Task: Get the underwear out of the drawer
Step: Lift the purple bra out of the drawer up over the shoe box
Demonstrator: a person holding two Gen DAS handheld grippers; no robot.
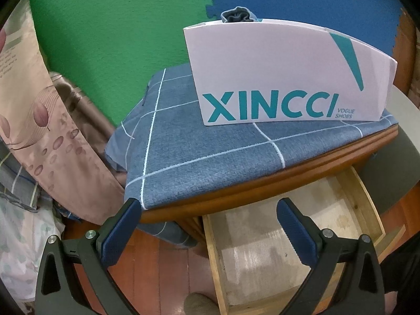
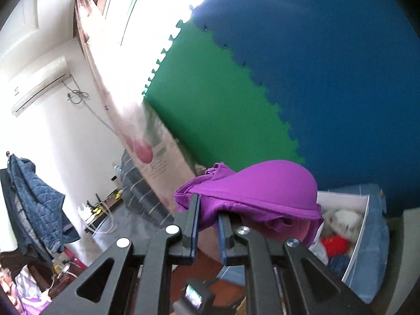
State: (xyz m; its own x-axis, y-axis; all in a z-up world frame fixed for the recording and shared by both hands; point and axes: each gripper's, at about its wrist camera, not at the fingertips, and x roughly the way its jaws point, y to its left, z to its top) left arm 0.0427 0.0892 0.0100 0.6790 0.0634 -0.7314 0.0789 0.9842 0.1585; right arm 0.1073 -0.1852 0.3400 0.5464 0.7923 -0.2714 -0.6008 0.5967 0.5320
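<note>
Here, right claw [image 2: 207,225] pinching purple bra [image 2: 262,189], left claw [image 1: 210,225] spread above drawer [image 1: 275,249]

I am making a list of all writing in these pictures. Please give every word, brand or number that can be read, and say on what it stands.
"XINCCI": large teal letters on the front of the white shoe box.
"VOGUE SHOES": small teal letters beside it, on the same box.
Print on the curtain, left wrist view: too blurred to read.
Badge on the air conditioner, right wrist view: too small to read.
</note>
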